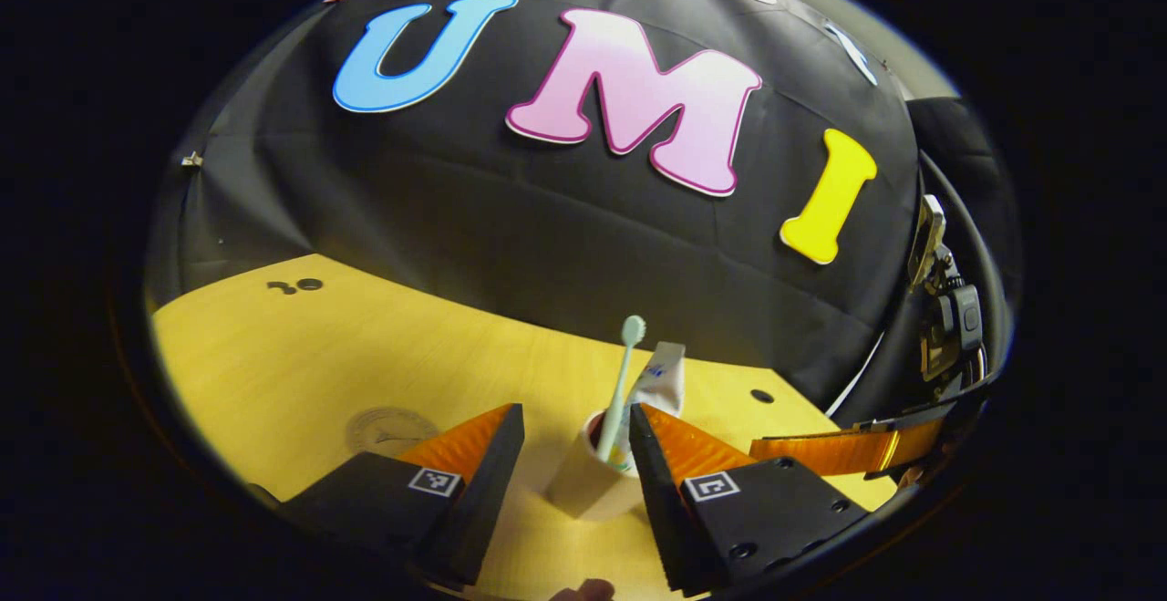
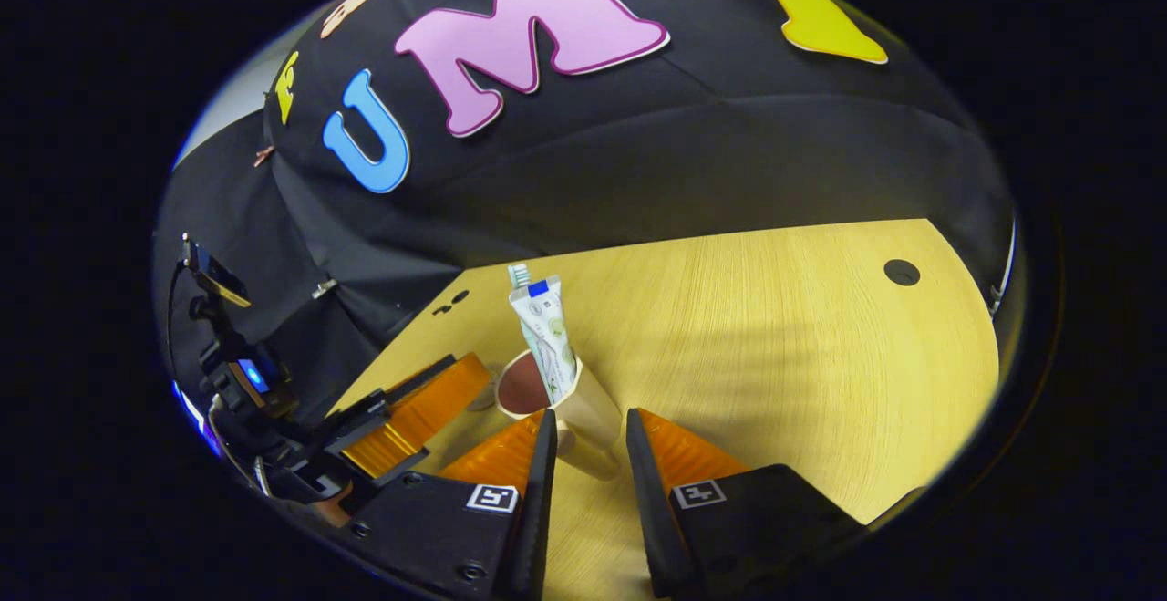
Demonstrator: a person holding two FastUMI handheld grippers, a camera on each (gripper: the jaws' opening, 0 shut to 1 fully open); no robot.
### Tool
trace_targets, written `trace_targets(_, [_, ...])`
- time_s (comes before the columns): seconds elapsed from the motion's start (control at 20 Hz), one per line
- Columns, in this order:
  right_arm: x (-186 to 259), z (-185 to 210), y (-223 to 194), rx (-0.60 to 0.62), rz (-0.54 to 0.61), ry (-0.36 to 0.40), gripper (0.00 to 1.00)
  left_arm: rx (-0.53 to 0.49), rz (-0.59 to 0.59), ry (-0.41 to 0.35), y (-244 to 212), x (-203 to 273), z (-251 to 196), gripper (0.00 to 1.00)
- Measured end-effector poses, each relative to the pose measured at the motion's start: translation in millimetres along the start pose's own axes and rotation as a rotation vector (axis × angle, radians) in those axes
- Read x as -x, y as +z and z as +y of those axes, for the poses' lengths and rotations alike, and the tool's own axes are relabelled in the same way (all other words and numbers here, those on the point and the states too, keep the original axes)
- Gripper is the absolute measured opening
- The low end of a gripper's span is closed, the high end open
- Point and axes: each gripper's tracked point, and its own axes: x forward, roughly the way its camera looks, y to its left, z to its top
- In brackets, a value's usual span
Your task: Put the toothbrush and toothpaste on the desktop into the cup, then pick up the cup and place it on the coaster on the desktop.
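Note:
A pale cup stands on the wooden desktop with a light green toothbrush and a white toothpaste tube upright inside it. My left gripper is open, and the cup sits between its fingertips, closer to the right finger. In the right gripper view the cup holds the toothpaste tube, with the brush head behind it. My right gripper is open a narrow way, and the cup's lower part shows in the gap. A faint round coaster lies left of the cup.
The right gripper reaches in from the right in the left gripper view. The left gripper comes in from the left, beside the cup's rim, in the right gripper view. Small holes dot the desktop. The black cloth wall stands close behind.

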Motion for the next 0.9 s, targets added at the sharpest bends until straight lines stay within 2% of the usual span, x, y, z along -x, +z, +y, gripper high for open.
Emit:
trace_targets(0.15, [-8.1, 9.3, -11.8, 0.031, 0.093, 0.011, 0.47, -0.025, 0.052, 0.048, -9.7, 31.8, 21.5, 0.77])
trace_targets(0.2, [-9.2, 10.0, -15.2, 0.044, 0.123, 0.01, 0.37, -0.029, 0.068, 0.056, -13.0, 44.0, 27.6, 0.76])
trace_targets(0.25, [-12.6, 10.7, -17.9, 0.059, 0.149, 0.007, 0.46, -0.032, 0.082, 0.067, -16.3, 56.6, 35.3, 0.77])
trace_targets(0.3, [-14.8, 10.5, -20.8, 0.078, 0.174, 0.004, 0.36, -0.038, 0.098, 0.074, -20.2, 68.1, 42.3, 0.77])
trace_targets(0.35, [-16.2, 11.2, -24.2, 0.097, 0.203, 0.004, 0.39, -0.048, 0.11, 0.08, -22.1, 78.5, 48.9, 0.77])
trace_targets(0.4, [-17.5, 10.9, -26.0, 0.113, 0.223, 0.004, 0.49, -0.062, 0.123, 0.088, -23.5, 88.7, 57.2, 0.77])
trace_targets(0.6, [-31.7, 18.2, -31.4, 0.165, 0.308, 0.013, 0.49, -0.078, 0.14, 0.121, -25.8, 116.7, 79.7, 0.76])
trace_targets(0.9, [-45.1, 13.3, -49.5, 0.267, 0.483, -0.035, 0.49, 0.019, 0.161, 0.166, -44.4, 136.2, 91.5, 0.77])
